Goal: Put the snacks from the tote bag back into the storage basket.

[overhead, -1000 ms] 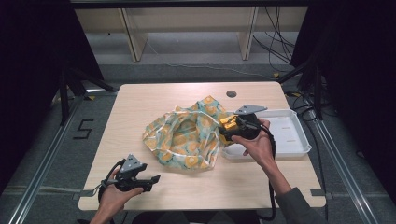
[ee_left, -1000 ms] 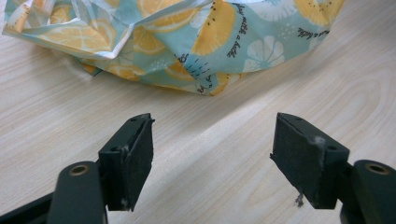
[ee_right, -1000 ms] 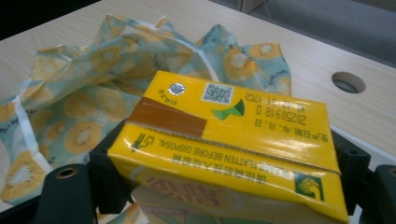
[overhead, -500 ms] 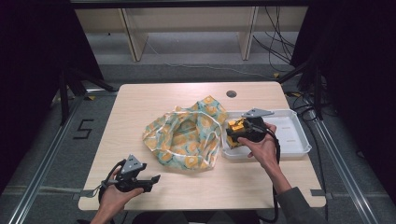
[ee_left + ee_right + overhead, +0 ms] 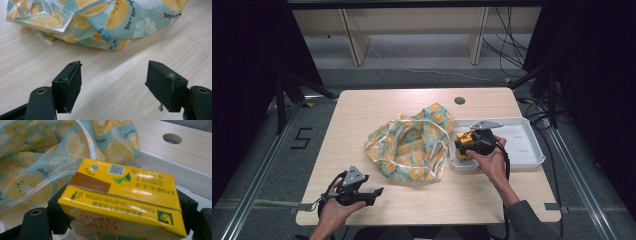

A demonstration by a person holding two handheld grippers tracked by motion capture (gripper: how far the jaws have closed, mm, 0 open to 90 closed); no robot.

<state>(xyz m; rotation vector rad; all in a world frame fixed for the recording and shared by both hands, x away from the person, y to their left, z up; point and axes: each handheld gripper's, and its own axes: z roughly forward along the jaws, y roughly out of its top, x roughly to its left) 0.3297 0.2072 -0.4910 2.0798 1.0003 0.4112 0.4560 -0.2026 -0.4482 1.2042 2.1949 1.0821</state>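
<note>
We are gripping a yellow drink carton (image 5: 120, 202) between the jaws of our right gripper (image 5: 468, 146), which are pinching its two narrow sides. It is sitting right of centre in the high view, over the left end of the white tray (image 5: 532, 145) and just beside the fruit-print bag (image 5: 412, 147).

The carton is looking slick, and we are squeezing a soft box, so in our judgement it could be slipping sideways or denting if the pinch is uneven. The bag's clear plastic handle (image 5: 53, 178) is lying close at the left of the right gripper view and could be snagging a jaw.

The carton is bright yellow, with a foil straw hole, a brown strip, a QR code and printed dates on top.

Our left gripper (image 5: 362, 194) is resting spread and empty at the lower left, over the wooden table (image 5: 362, 107).
</note>
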